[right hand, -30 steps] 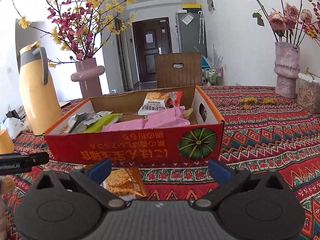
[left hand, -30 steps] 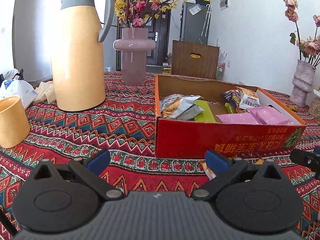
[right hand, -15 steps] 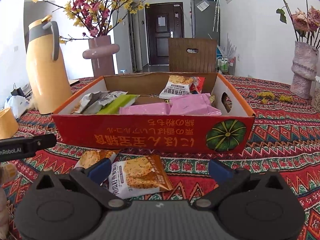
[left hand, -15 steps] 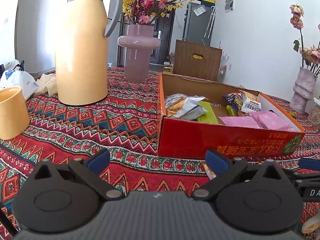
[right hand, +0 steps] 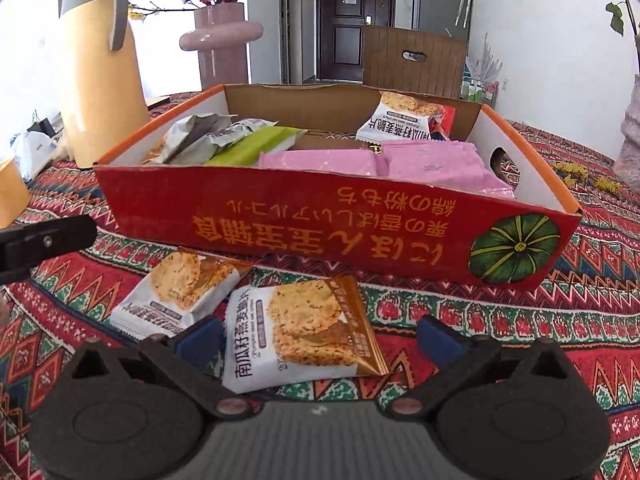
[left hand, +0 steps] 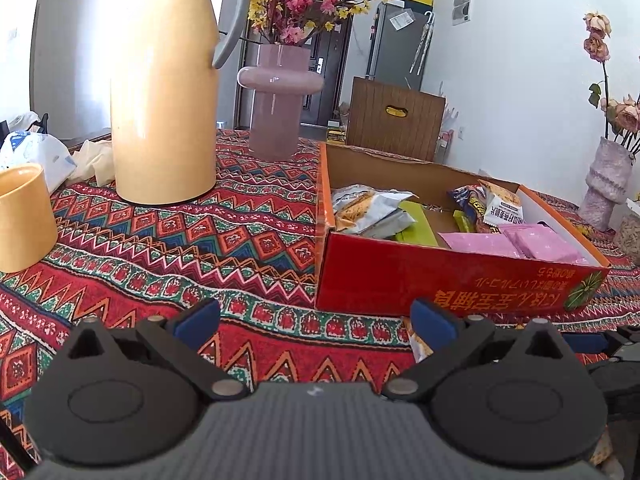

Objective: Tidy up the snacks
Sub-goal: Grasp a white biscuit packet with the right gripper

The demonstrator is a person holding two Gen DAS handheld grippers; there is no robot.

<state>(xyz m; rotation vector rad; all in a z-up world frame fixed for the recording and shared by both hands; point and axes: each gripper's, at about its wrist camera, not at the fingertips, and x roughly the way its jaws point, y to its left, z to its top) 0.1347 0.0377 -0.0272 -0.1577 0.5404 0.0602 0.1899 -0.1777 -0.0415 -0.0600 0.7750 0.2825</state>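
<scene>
- In the left wrist view, the left gripper (left hand: 316,322) is seen spread wide with nothing between its fingers; only patterned tabletop (left hand: 200,248) lies ahead of it, with the yellow mug (left hand: 24,216) at the far left of the frame.
- The red snack box (left hand: 452,280) sits right of centre in that view, so the left gripper is judged to be off to one side of the loose snacks; just a sliver of a packet is glimpsed beside its right fingertip.
- In the right wrist view, a second cracker packet (right hand: 180,292) lies at lower left of centre, against the foot of the red snack box (right hand: 320,232).
- The nearer cracker packet (right hand: 300,340) lies flat at lower centre, directly between the fingers of the right gripper (right hand: 320,340), which is spread open and holding nothing; its left edge is just beside the left fingertip.
- Its long axis is seen running roughly away from the camera, toward the box, so it is judged that closing across its short width would suit.
- The right gripper is judged the nearer one for this pick.
</scene>
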